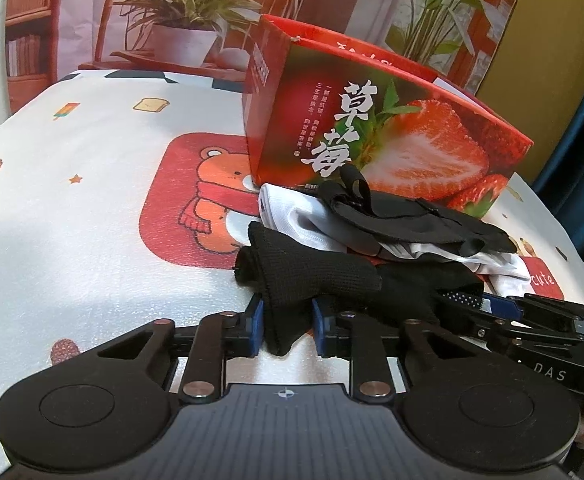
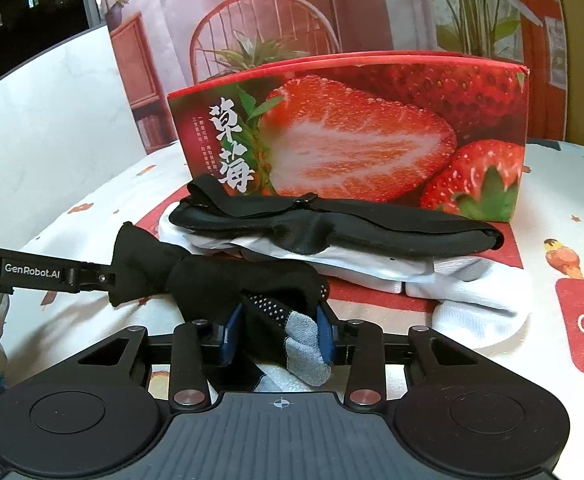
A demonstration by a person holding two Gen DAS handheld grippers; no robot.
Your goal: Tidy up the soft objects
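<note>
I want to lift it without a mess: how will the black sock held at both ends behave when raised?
The black sock looks floppy, already sagging and creased between the left tool and right tool. Probably light. Its dotted sole should resist slipping.

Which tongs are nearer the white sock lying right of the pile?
Right. The right tongs grip the toe end of the black grip-dot sock, beside the white sock. The left tongs grip its cuff end, farther away.
</note>
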